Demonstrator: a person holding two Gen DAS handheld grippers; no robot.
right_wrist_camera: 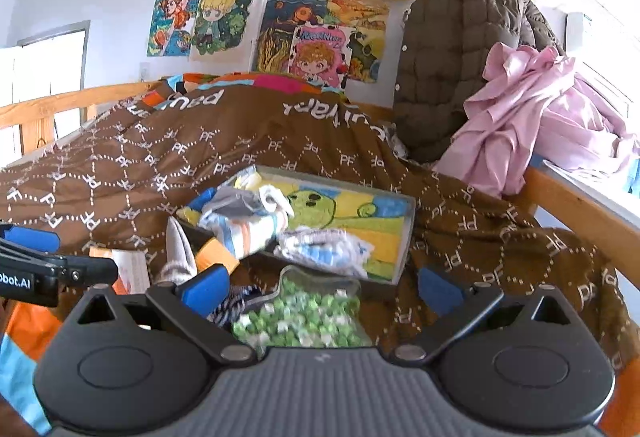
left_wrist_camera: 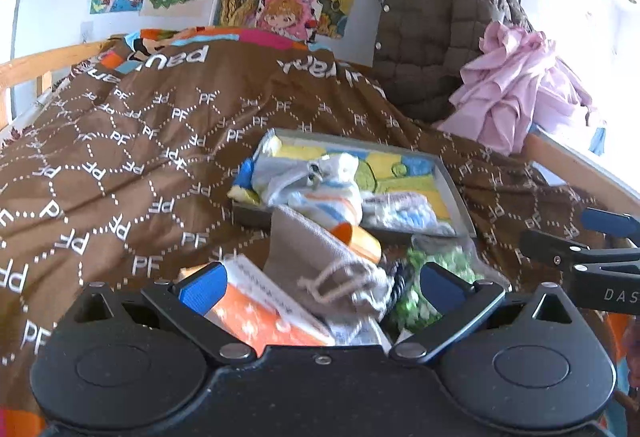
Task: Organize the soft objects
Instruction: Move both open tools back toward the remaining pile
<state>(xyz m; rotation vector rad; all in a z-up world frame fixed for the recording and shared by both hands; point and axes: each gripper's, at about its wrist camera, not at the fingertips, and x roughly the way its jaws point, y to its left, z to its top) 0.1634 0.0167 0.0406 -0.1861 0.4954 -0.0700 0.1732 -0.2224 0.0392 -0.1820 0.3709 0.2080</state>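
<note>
A shallow grey tray [left_wrist_camera: 456, 193] [right_wrist_camera: 404, 237] with a colourful picture bottom lies on the brown quilt. A white striped cloth bundle [left_wrist_camera: 316, 185] [right_wrist_camera: 248, 225] and a clear bag of blue-white pieces [left_wrist_camera: 404, 213] [right_wrist_camera: 328, 249] lie in it. In front lie a grey drawstring pouch [left_wrist_camera: 320, 261] [right_wrist_camera: 178, 253], an orange box [left_wrist_camera: 260, 313], a bag of green pieces [right_wrist_camera: 304, 317] [left_wrist_camera: 428, 277] and a dark striped cord [right_wrist_camera: 236, 303]. My left gripper [left_wrist_camera: 320, 287] is open over the pouch and box. My right gripper [right_wrist_camera: 322, 291] is open over the green bag.
The brown quilt [left_wrist_camera: 140, 165] [right_wrist_camera: 500, 237] covers a wooden-framed bed [right_wrist_camera: 580, 205]. A brown quilted jacket [left_wrist_camera: 436, 25] [right_wrist_camera: 460, 65] and pink cloth [left_wrist_camera: 516, 85] [right_wrist_camera: 528, 117] hang at the back right. Drawings cover the wall.
</note>
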